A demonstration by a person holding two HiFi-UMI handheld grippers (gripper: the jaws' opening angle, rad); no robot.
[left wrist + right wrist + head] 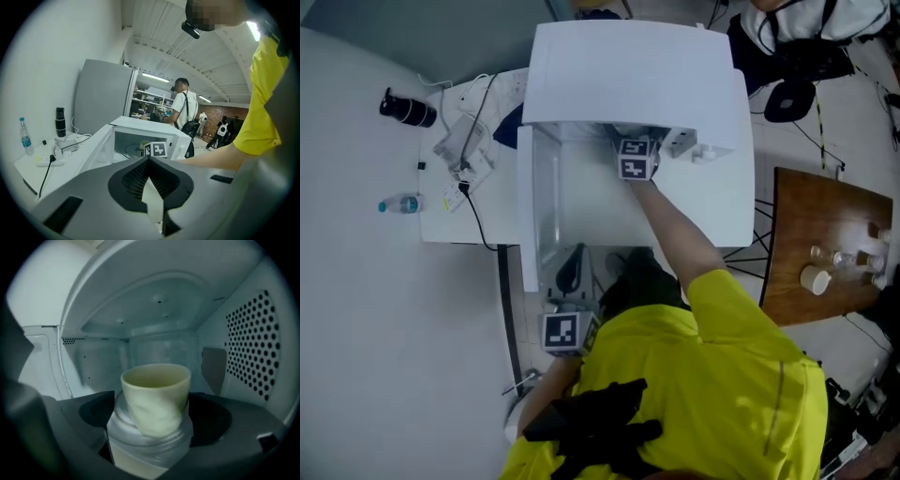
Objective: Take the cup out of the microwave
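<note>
A cream cup [156, 390] stands on the glass turntable inside the white microwave [637, 75], whose door [530, 216] is swung open to the left. My right gripper [152, 401] is open inside the cavity, one jaw on each side of the cup. In the head view only its marker cube [636, 159] shows at the microwave's mouth, and the cup is hidden under the microwave's top. My left gripper [572, 264] hangs in front of the open door, shut with nothing in it. In the left gripper view, the left gripper [150, 168] points at the microwave [140, 126].
Left of the microwave, a white table [441, 225] carries a water bottle [398, 204], a black flask [409, 110] and a power strip with cables [464, 150]. A wooden table [825, 234] with small cups [816, 278] stands at the right. People [180, 108] stand in the background.
</note>
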